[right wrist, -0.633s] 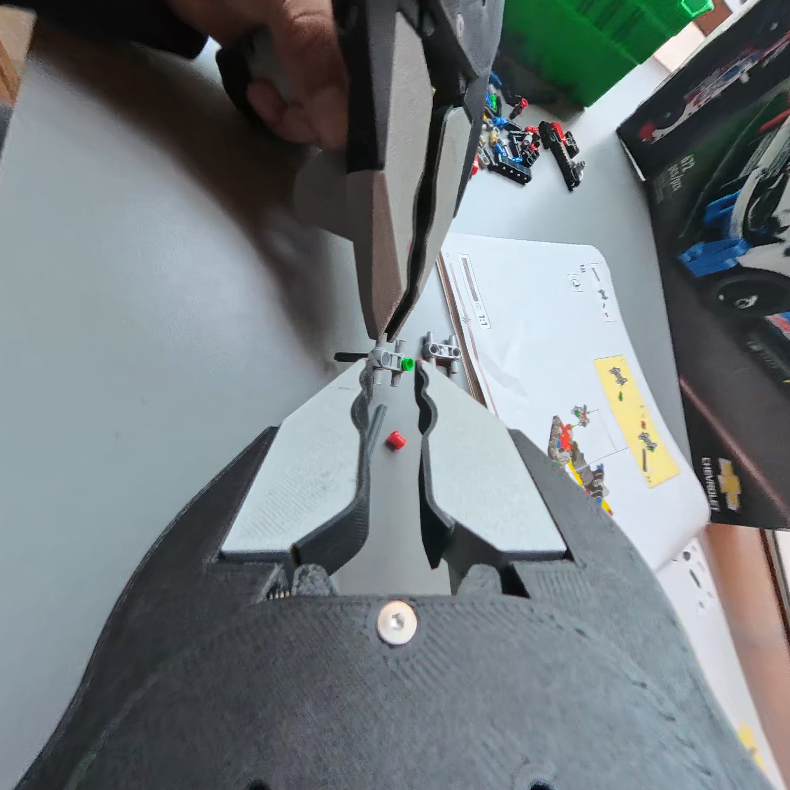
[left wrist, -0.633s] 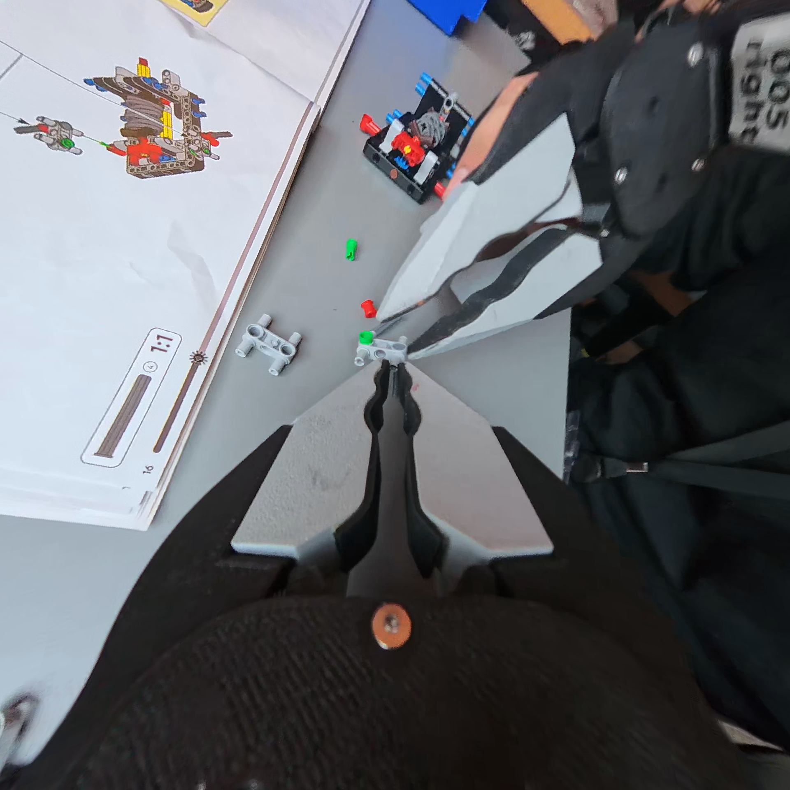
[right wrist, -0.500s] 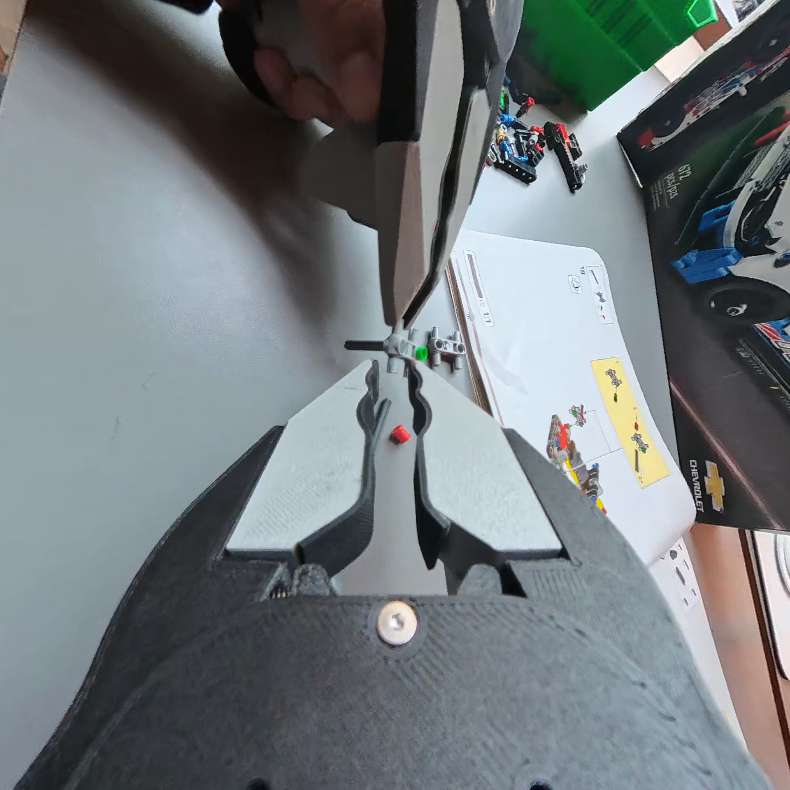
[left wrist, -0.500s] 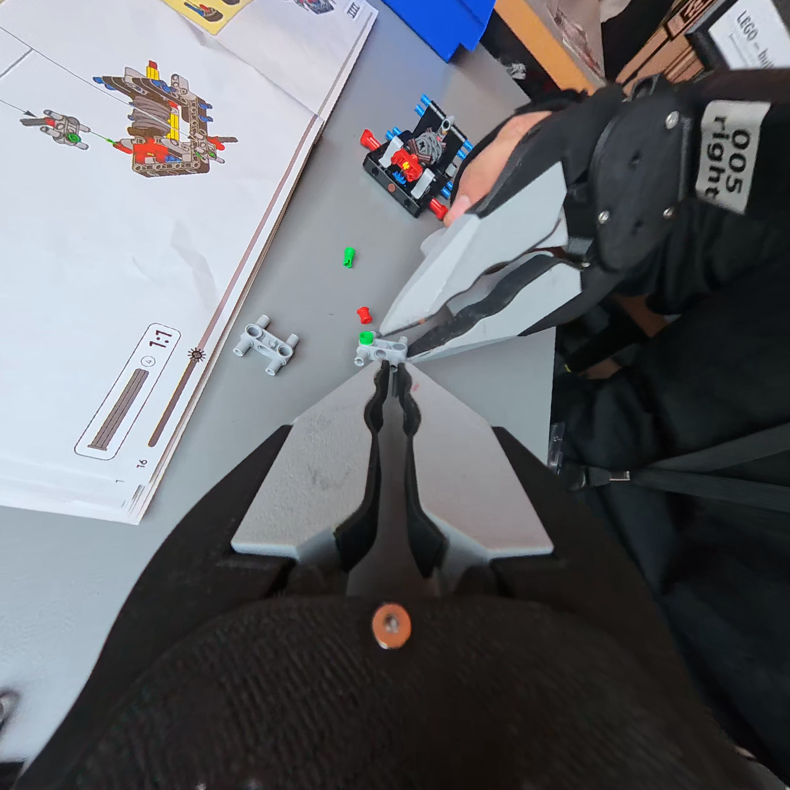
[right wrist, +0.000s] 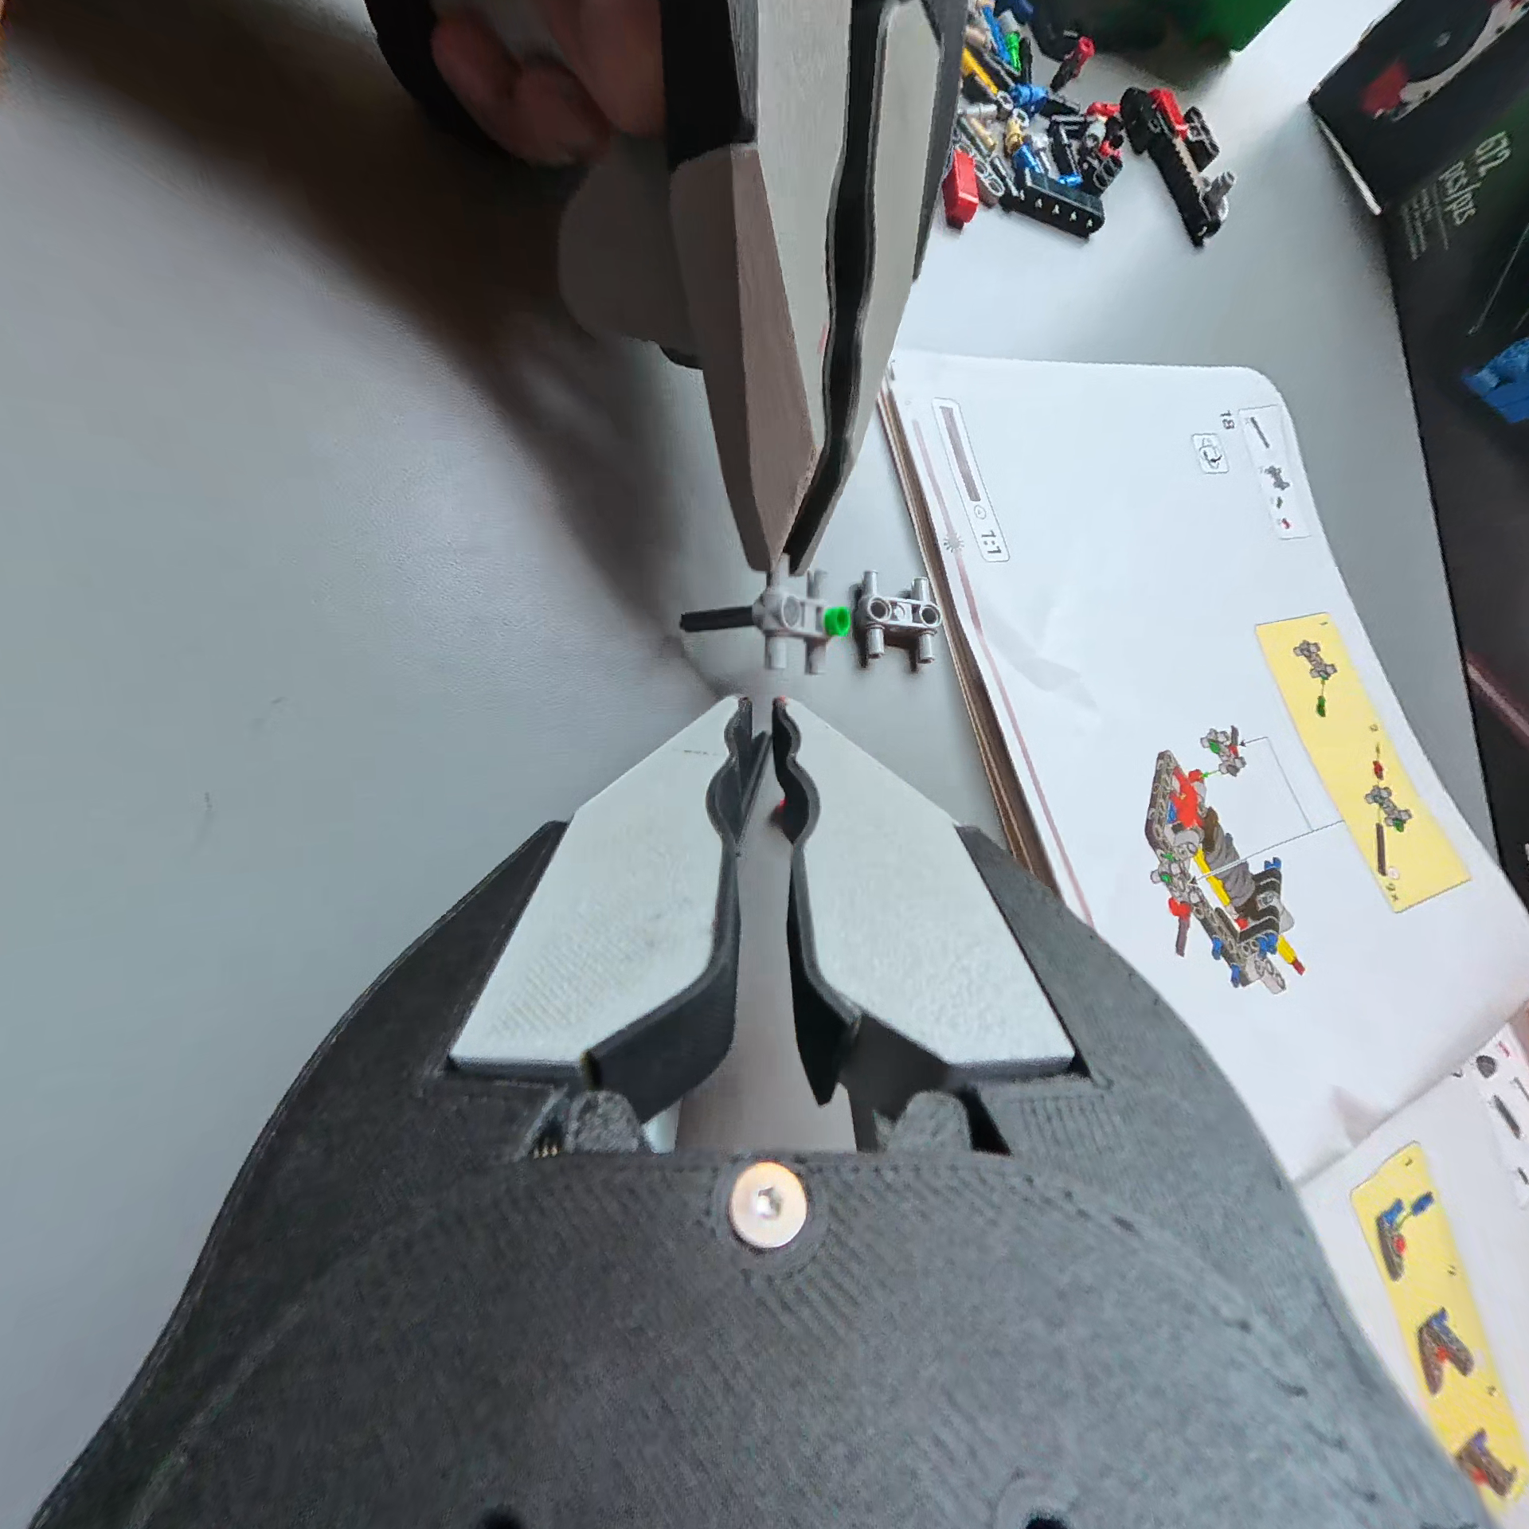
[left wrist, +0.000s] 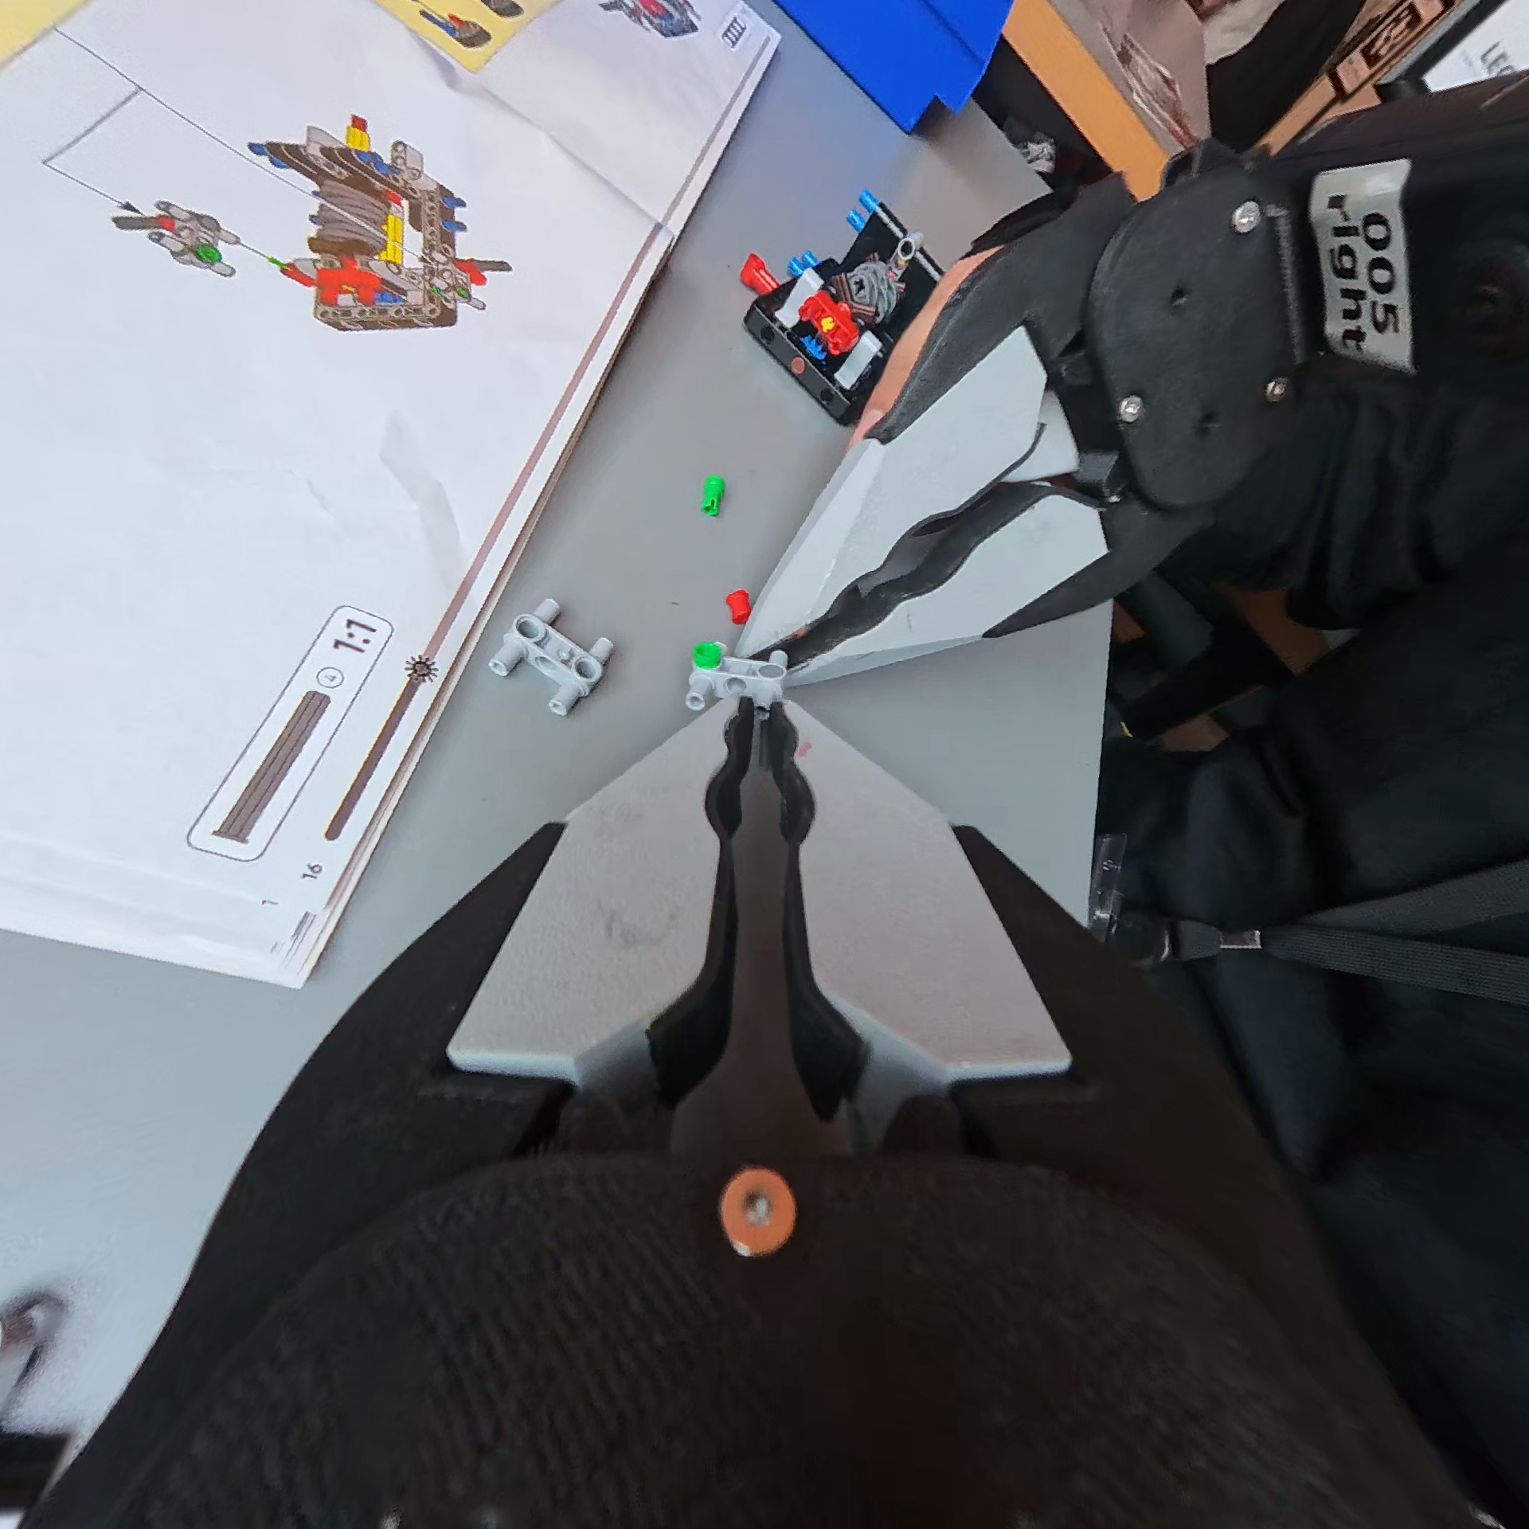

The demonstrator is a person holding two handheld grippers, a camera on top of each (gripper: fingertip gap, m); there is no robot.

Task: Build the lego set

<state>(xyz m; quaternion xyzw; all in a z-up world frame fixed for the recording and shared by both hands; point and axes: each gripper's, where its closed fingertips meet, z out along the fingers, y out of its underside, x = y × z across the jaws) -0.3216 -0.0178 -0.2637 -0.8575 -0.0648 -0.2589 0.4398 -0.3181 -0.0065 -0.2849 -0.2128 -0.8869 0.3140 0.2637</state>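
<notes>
Holding the grey connector (left wrist: 736, 677) in my left gripper (left wrist: 757, 718), jaws pinched on it, near the bench's (left wrist: 579, 513) right edge. Right view: my right gripper (right wrist: 759, 703), jaws nearly closed on a black axle, I judge; feed it squarely into the connector's hole.

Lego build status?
Done: black-framed sub-assembly stands aside; green pin and black axle sit in the small grey connector. In hand: left gripper, jaws shut, grips that connector. Left: second grey connector, loose green pin, small red bush, parts pile.
</notes>
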